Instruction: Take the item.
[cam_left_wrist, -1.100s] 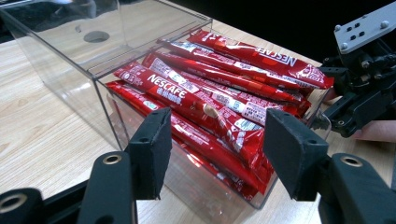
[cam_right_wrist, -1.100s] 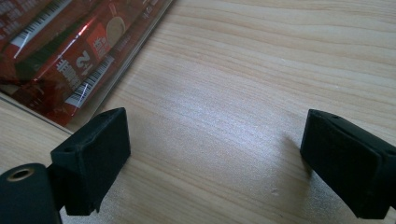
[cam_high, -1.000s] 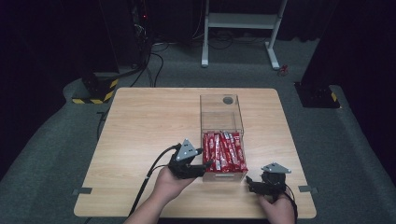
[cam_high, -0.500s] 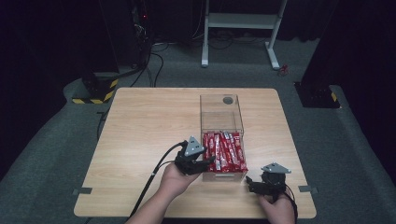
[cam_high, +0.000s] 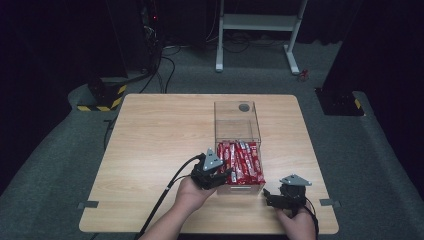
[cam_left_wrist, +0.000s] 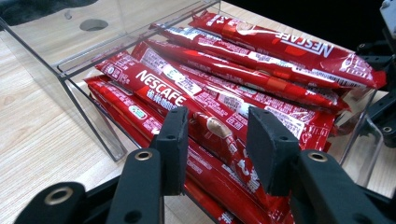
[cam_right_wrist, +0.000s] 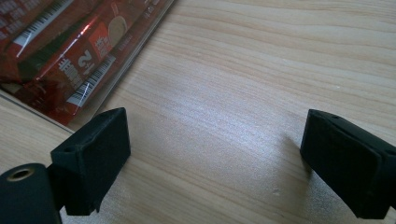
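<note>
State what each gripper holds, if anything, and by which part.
Nothing yet. The left gripper has just been closing around one end of a sachet, with gaps at both pads. The right gripper is open.

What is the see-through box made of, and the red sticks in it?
The box looks like clear hard plastic: you see the table through its glossy, straight walls. The red sticks seem to be shiny foil or plastic film packets, crinkled and glinting, probably coffee sachets.

Dark room, grey carpet (cam_high: 60, 165), white stand (cam_high: 260, 22)
</note>
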